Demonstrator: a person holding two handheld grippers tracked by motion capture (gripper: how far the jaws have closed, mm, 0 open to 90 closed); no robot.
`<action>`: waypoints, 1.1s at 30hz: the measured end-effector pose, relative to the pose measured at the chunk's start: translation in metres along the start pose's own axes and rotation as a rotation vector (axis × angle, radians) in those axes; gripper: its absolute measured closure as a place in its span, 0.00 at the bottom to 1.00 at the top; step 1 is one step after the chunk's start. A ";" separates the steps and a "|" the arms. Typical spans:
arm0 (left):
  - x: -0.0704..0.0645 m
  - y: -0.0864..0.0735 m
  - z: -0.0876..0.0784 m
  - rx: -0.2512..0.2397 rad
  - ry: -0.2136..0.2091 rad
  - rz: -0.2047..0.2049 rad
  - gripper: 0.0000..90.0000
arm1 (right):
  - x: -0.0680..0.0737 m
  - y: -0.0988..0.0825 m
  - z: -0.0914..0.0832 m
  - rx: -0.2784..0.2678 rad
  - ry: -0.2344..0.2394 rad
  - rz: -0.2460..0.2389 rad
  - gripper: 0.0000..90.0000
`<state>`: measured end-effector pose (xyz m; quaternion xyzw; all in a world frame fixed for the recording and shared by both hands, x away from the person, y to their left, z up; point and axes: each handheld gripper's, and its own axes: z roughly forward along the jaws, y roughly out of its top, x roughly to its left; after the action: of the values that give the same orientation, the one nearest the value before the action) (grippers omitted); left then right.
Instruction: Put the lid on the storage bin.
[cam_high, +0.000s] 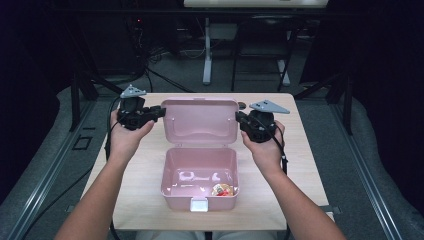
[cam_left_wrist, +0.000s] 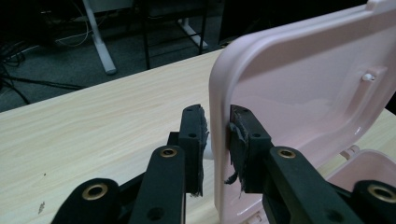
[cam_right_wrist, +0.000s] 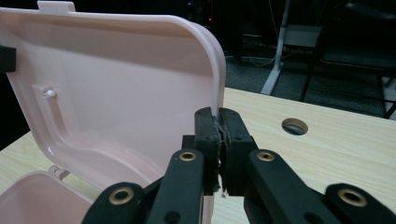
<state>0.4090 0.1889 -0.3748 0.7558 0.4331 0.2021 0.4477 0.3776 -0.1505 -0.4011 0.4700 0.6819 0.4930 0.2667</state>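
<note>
We have the pink box's lid upright on the desk. Our right fingers pinch its edge; our left fingers straddle the other edge, not pinching. Next: probably swing it down together.

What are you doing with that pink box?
A person holds a gripper in each hand at the open lid of a pink box on the table. The right gripper is clamped on the lid's edge. The left gripper straddles the other edge, with a gap beside one pad. Something small and wrapped lies inside the box.
</note>
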 end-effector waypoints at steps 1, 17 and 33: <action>0.000 0.000 0.000 0.000 0.000 0.000 0.84 | 0.000 0.000 0.000 0.000 0.000 0.000 0.97; -0.005 0.011 0.003 -0.013 0.023 0.005 0.92 | -0.001 -0.002 -0.001 -0.005 0.005 0.006 0.96; -0.008 0.008 -0.001 -0.028 0.024 0.015 0.92 | -0.002 0.013 0.001 -0.007 0.006 0.007 0.92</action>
<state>0.4079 0.1812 -0.3667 0.7502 0.4300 0.2203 0.4514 0.3841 -0.1516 -0.3896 0.4702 0.6793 0.4976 0.2645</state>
